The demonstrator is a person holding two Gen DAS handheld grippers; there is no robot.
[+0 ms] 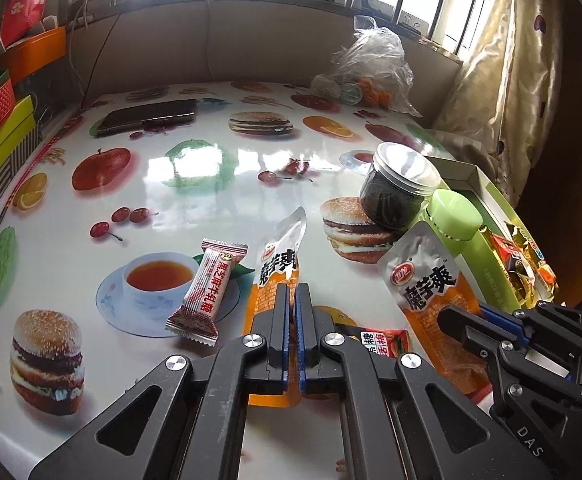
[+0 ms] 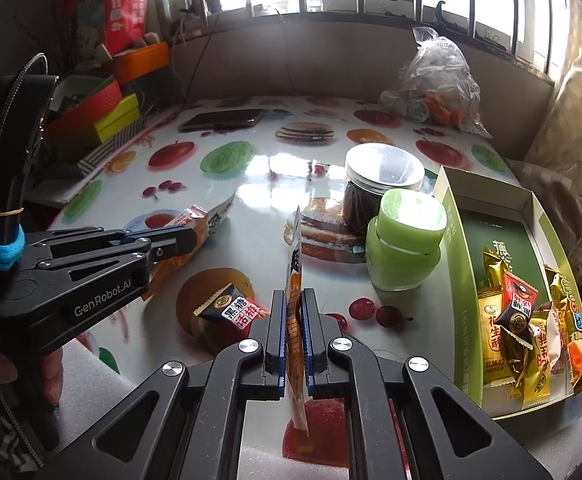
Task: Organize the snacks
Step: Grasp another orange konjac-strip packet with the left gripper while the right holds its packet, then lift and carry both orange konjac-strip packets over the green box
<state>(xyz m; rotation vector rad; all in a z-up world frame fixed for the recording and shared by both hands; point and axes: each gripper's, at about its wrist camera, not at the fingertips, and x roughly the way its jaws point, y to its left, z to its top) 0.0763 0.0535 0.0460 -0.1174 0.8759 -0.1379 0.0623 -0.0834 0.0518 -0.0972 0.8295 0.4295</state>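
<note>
My left gripper is shut on an orange-and-silver konjac snack packet, which sticks out past the fingertips above the table. The right wrist view shows that gripper from the side with the packet in it. My right gripper is shut on a second, matching packet, seen edge-on and upright. The left wrist view shows its printed face and the right gripper. A red-and-white candy and a dark candy lie loose on the table.
A green box at the right holds several wrapped snacks. Beside it stand a green jar and a dark jar with a clear lid. At the back lie a phone and a plastic bag. Stacked boxes line the left edge.
</note>
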